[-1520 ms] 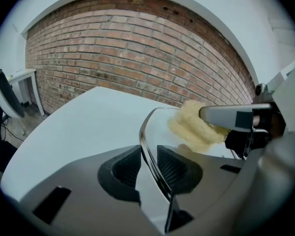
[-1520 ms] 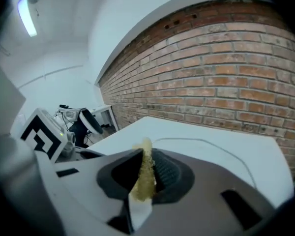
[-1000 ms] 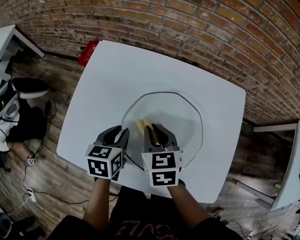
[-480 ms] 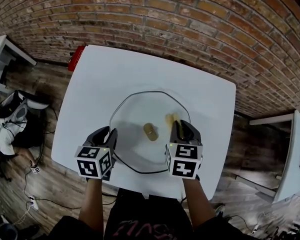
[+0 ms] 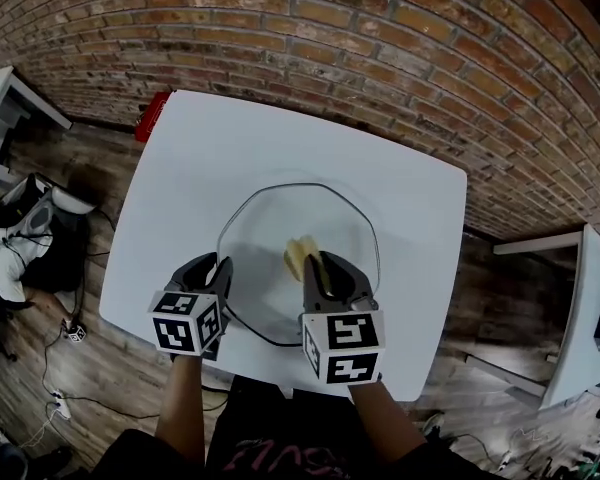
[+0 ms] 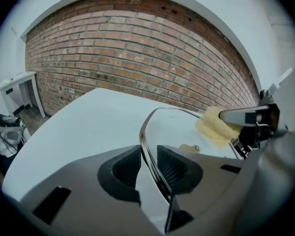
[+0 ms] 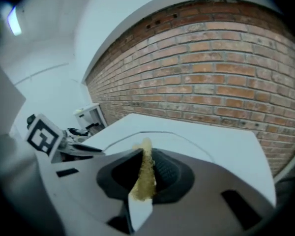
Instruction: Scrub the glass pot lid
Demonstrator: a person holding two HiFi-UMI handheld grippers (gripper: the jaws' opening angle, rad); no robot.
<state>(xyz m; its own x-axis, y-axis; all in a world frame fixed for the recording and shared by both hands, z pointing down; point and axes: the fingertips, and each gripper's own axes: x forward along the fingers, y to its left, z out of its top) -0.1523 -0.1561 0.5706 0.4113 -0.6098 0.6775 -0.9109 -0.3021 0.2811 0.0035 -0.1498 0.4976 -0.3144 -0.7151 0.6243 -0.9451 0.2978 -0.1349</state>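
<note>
A large glass pot lid (image 5: 335, 223) with a dark metal rim lies flat on the white table (image 5: 200, 148). My left gripper (image 5: 218, 286) is shut on the lid's rim (image 6: 146, 146) at its near left edge; the rim runs between the two jaws. My right gripper (image 5: 315, 268) is shut on a yellow sponge (image 5: 300, 255), which rests on the glass near the lid's middle. The sponge (image 7: 145, 173) stands squeezed between the jaws in the right gripper view. The lid's small knob (image 6: 191, 148) shows in the left gripper view, beside the sponge (image 6: 214, 128).
A brick wall (image 5: 400, 38) runs behind the table. A red object (image 5: 152, 114) sits by the table's far left corner. White furniture (image 5: 0, 98) and bags stand on the wooden floor at the left. Another white surface (image 5: 590, 318) lies at the right.
My right gripper has swept the sponge from the lid's right side back to the middle, covering the knob in the head view. The left gripper has stayed on the rim.
</note>
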